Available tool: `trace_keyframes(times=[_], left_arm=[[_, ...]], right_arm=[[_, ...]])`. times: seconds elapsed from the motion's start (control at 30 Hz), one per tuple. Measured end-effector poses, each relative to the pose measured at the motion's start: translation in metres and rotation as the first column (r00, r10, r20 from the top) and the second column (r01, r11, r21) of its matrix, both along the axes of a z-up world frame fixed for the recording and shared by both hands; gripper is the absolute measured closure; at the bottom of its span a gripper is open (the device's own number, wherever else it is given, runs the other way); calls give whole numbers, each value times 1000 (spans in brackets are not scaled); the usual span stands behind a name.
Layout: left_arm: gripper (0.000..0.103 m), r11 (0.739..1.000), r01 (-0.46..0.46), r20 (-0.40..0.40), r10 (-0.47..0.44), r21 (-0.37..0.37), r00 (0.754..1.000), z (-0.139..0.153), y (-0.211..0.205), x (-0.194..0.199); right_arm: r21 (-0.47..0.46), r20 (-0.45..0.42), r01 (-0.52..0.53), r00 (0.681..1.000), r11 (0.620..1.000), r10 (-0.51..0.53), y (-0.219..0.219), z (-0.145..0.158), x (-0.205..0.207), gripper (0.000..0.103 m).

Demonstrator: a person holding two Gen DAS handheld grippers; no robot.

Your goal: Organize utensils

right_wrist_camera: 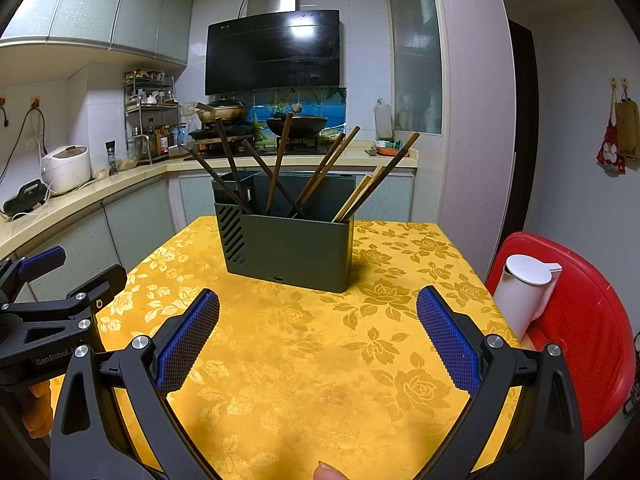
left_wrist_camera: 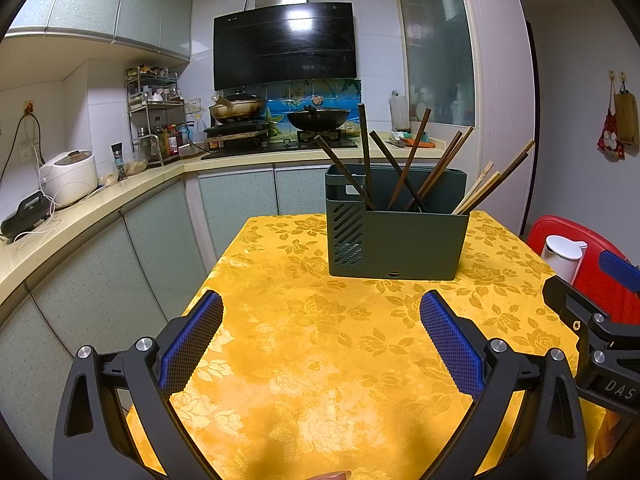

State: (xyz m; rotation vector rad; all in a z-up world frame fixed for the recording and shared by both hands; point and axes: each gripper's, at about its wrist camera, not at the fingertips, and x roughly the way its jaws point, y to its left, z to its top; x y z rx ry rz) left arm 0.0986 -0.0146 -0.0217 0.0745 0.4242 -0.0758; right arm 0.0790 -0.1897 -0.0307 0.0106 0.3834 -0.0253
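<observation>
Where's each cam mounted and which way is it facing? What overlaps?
Left wrist: on the left gripper, low over the yellow table, facing the green chopstick holder; own open blue pads and the right gripper at the right edge show.
Right wrist: on the right gripper, same heading, holder left of centre; left gripper at the left edge.
Shared: holder, table, stove counter, red stool.

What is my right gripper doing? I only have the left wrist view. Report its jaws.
Observer: The right gripper is open, holding nothing, and aimed at the green utensil holder.
Operator: Identify the white thing at my right edge.
Observer: It is a white lidded jug standing upright on the red seat.
</observation>
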Motion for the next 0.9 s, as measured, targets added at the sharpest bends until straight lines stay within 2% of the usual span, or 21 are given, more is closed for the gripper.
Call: trace_keyframes(times=[0.9], left_arm=[[8,1000,0,1,0,-2,1000,0,0,0]], right_arm=[[1,-4,-2,1000,1000,2,0,-1,1,7]])
